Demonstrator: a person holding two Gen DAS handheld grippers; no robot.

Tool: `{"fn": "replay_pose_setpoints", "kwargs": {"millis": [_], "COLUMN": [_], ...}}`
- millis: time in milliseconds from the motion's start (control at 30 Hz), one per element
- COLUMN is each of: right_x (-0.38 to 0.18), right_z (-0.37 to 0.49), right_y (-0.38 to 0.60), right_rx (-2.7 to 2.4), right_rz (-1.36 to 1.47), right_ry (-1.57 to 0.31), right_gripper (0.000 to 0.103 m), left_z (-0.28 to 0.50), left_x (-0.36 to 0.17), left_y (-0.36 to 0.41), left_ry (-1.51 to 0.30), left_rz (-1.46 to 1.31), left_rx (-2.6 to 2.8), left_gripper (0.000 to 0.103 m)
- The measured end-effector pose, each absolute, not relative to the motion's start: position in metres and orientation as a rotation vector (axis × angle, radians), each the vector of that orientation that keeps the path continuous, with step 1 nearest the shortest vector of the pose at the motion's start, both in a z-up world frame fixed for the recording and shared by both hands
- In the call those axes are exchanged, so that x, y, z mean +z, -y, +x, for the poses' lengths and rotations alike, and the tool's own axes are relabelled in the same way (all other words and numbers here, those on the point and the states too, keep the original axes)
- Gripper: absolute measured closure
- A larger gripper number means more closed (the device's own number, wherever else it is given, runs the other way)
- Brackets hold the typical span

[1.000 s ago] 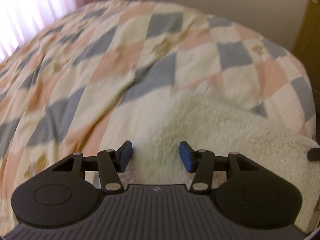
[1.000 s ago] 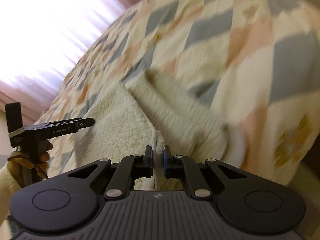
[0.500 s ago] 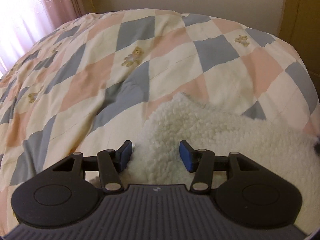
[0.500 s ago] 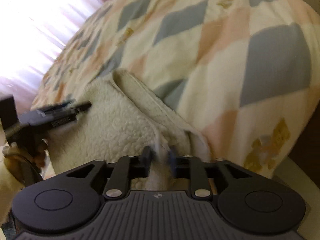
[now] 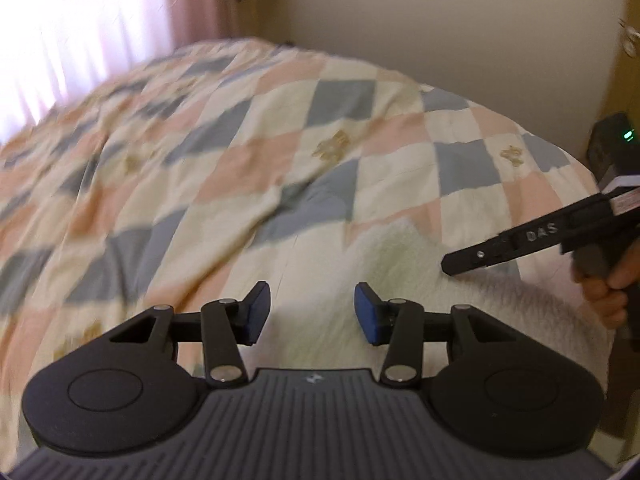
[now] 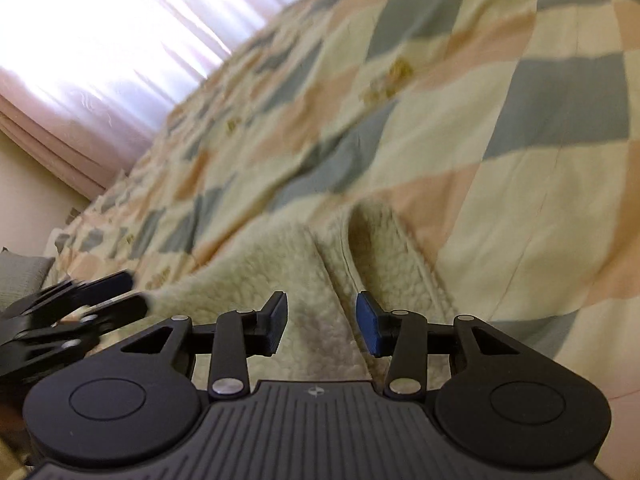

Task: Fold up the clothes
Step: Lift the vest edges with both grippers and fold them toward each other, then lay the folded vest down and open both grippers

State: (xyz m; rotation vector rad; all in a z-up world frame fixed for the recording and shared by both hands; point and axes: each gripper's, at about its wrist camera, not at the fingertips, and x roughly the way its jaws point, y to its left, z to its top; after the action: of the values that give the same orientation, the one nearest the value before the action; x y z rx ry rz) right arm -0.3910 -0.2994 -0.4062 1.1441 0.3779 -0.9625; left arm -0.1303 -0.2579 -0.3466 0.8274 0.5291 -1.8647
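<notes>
Overlapping fleece (image 6: 280, 276) edges amid quilt (image 6: 500, 168)

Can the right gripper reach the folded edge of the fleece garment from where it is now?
Probably yes: the right gripper is open just above the fleece garment, with nothing between them.

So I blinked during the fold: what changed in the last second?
The right tool let go of the cream fleece garment; its pads now stand apart over the fabric. The left tool is closing slightly, gripping nothing. The fleece still lies on the checked quilt.
</notes>
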Motion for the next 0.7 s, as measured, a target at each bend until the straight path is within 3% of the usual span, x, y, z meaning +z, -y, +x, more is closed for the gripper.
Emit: {"fn": "replay_pose_setpoints", "kwargs": {"millis": [67, 100, 133, 467, 567, 700], "right_x": [-0.416, -0.418, -0.419, -0.348, -0.349, -0.394], "right_z": [-0.389, -0.387, -0.385, -0.406, -0.416, -0.411], "right_y": [0.298, 0.297, 0.295, 0.269, 0.269, 0.283], "right_rx": [-0.92, -0.905, -0.898, -1.144, -1.2, -1.232], "right_rz": [1.203, 1.215, 1.215, 0.927, 0.907, 0.966], "right_ry": [-0.368, -0.361, -0.355, -0.217, -0.224, -0.34], "right_gripper": [0.062, 0.072, 0.09, 0.093, 0.093, 0.092], "left_z": [-0.122, -0.122, -0.124, -0.18, -0.193, -0.203], "left_x": [-0.354, -0.361, -0.365, -0.369, -0.374, -0.394], "left_y": [0.254, 0.254, 0.255, 0.271, 0.275, 0.278], "left_ry": [-0.557, -0.544, -0.532, -0.358, -0.312, -0.254], "left_rz": [0.849, 0.876, 0.888, 0.883, 0.89, 0.977], "left_rx": [-1.83, -1.81, -1.805, -1.95, -1.968, -1.933], "left_gripper": [0.061, 0.06, 0.06, 0.06, 0.06, 0.06]}}
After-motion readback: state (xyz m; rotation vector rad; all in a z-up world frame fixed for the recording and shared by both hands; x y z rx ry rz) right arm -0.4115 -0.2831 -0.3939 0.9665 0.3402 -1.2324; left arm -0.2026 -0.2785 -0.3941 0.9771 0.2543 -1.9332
